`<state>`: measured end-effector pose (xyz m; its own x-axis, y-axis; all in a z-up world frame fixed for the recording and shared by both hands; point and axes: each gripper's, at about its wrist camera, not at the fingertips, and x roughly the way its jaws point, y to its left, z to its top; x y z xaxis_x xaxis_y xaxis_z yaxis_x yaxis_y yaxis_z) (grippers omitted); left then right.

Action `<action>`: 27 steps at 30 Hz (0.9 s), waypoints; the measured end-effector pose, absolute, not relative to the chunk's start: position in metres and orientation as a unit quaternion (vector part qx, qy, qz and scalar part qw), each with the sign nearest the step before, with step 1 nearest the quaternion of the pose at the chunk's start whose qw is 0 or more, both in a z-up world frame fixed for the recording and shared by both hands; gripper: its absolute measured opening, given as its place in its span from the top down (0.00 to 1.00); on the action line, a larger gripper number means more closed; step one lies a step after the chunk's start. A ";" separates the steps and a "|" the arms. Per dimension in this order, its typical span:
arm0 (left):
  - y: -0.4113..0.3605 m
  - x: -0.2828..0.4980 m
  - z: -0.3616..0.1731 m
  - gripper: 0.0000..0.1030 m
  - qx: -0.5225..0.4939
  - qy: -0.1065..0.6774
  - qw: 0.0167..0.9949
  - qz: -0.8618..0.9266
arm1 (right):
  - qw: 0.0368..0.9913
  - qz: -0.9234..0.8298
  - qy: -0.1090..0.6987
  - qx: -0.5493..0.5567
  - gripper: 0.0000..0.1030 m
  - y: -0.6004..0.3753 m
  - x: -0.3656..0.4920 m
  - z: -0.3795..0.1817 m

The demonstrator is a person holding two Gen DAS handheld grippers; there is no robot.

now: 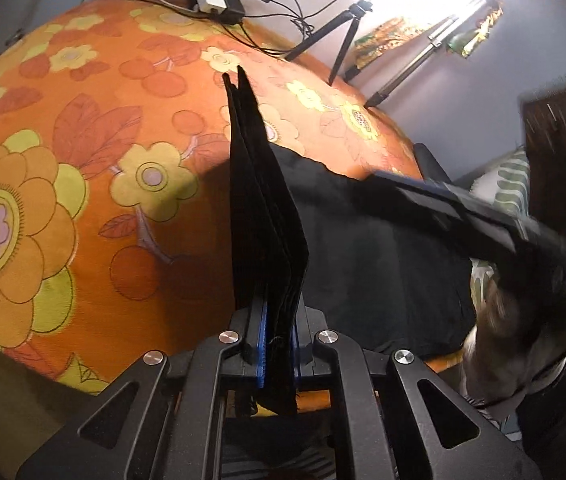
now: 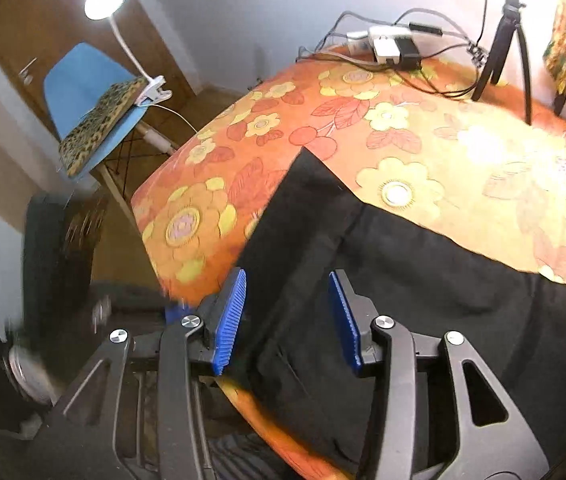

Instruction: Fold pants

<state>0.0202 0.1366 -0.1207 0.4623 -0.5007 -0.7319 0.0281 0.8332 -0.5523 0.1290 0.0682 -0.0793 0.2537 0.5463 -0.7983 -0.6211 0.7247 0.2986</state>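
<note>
Nearest to me, my left gripper (image 1: 271, 344) is clamped on a bunched fold of the black pants (image 1: 363, 248), and the pinched cloth stands up between its blue pads as a stack of layers. My right gripper (image 2: 289, 316) hangs just above the same pants (image 2: 423, 280) with its jaws spread and nothing between the pads; in the left view it shows only as a blurred dark bar crossing the right side.

The pants lie flat on the near part of the worktop (image 1: 83, 140), which is covered in an orange flowered cloth, with one squared corner pointing up the cloth toward the far end.

As I judge it, the step in hand is carrying the pinched edge over to make the fold. To do that well I would keep the left grip firm so no layer slips out, and bring the right gripper down on the matching edge before lifting, so both corners travel together and the crease lands straight.

Farther off sit a power strip (image 2: 393, 46) with tangled cables and a small black tripod (image 2: 505, 44), well clear of the pants.
</note>
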 end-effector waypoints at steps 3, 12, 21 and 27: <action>0.134 0.022 -0.119 0.93 -0.234 0.492 0.823 -0.161 | 0.777 0.363 0.512 -0.053 0.56 0.095 0.143 -0.085; 0.128 0.016 -0.114 0.93 -0.215 0.485 0.830 -0.171 | 0.763 0.302 0.562 -0.106 0.64 0.130 0.167 -0.118; 0.140 -0.002 -0.082 0.95 -0.216 0.444 0.849 -0.188 | 0.783 0.339 0.520 -0.024 0.96 0.129 0.157 -0.094; 0.137 -0.009 -0.051 0.95 -0.199 0.412 0.870 -0.186 | 0.790 0.363 0.494 -0.005 0.96 0.131 0.154 -0.062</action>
